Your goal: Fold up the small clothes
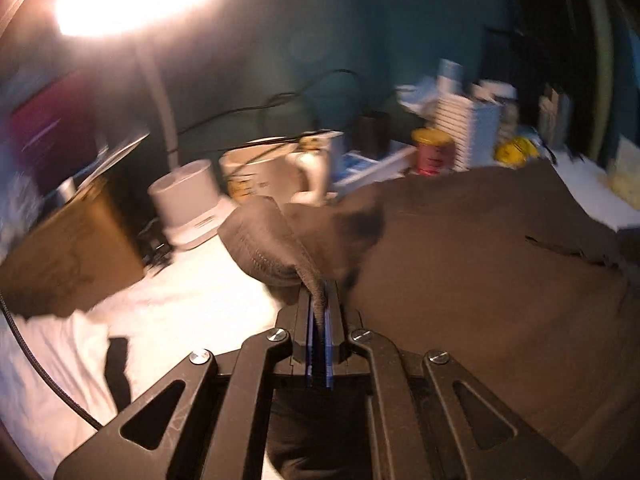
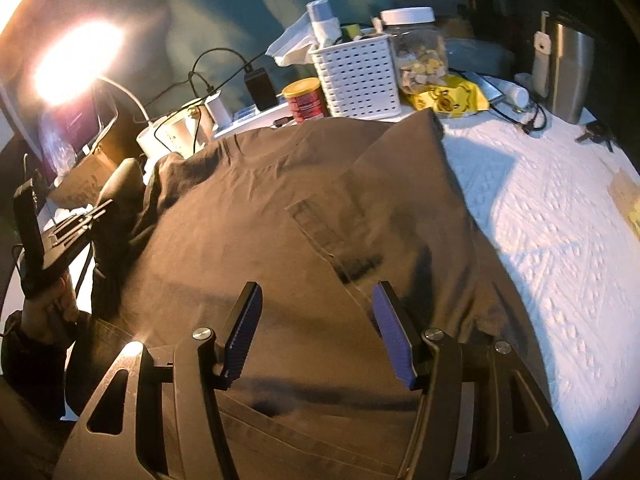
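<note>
My left gripper [image 1: 320,308] is pressed together, pinching the hemmed sleeve edge [image 1: 264,240] of the brown shirt [image 2: 280,216] and holding that bit raised off the white cloth [image 2: 552,216]. The shirt lies spread across the table, its far edge just before the white basket [image 2: 356,76] and red can [image 2: 304,100]. My right gripper [image 2: 316,328] hangs spread wide over the shirt, gripping nothing.

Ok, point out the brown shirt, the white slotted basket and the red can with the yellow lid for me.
brown shirt [image 2: 248,216]: right wrist view, on the flat front panel.
white slotted basket [image 2: 358,76]: right wrist view, on its front wall.
red can [image 2: 306,103]: right wrist view, on its red side below the yellow lid.
</note>
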`<action>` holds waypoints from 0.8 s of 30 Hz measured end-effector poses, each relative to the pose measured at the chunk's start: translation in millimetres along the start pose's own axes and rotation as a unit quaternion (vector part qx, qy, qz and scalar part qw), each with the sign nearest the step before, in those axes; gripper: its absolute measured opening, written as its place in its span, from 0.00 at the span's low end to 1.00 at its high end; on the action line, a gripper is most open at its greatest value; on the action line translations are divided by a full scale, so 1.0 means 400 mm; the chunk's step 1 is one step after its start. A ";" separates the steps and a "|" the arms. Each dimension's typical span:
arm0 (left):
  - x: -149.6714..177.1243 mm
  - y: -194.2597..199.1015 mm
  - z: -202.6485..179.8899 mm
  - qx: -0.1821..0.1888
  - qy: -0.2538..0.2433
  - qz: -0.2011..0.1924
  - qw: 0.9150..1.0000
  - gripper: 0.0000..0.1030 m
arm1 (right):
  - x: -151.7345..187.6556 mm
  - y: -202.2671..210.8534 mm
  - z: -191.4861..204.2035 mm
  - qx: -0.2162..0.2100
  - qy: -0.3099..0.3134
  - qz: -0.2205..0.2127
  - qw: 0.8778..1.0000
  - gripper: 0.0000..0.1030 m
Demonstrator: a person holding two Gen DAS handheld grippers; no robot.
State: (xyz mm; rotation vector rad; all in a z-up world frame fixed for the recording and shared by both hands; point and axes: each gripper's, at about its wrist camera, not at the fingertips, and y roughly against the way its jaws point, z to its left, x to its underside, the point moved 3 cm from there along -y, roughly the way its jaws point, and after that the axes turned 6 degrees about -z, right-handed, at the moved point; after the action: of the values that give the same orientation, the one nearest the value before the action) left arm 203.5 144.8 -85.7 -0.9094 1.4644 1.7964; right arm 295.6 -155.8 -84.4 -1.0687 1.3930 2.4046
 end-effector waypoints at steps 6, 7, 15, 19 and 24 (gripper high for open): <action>0.012 -0.060 -0.107 0.027 -0.040 0.057 0.997 0.03 | 0.018 0.020 -0.066 0.005 -0.025 -0.006 1.000 0.60; 0.020 -0.068 -0.123 0.030 -0.043 0.068 0.996 0.04 | 0.020 0.023 -0.072 0.004 -0.027 -0.007 1.000 0.60; 0.043 -0.077 -0.193 0.098 -0.029 0.124 0.987 0.36 | 0.031 0.032 -0.121 -0.003 -0.039 -0.010 0.999 0.60; 0.018 -0.044 -0.192 0.133 0.000 0.118 0.984 0.43 | 0.033 0.031 -0.139 -0.007 -0.045 -0.013 0.999 0.60; -0.029 -0.049 -0.141 0.117 0.047 0.095 0.987 0.63 | 0.033 0.032 -0.155 -0.009 -0.050 -0.016 0.999 0.60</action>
State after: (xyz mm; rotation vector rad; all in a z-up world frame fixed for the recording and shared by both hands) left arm 232.7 92.2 -94.4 -0.7655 1.8326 1.6856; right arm 310.9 -215.7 -103.1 -0.9534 1.3137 2.4164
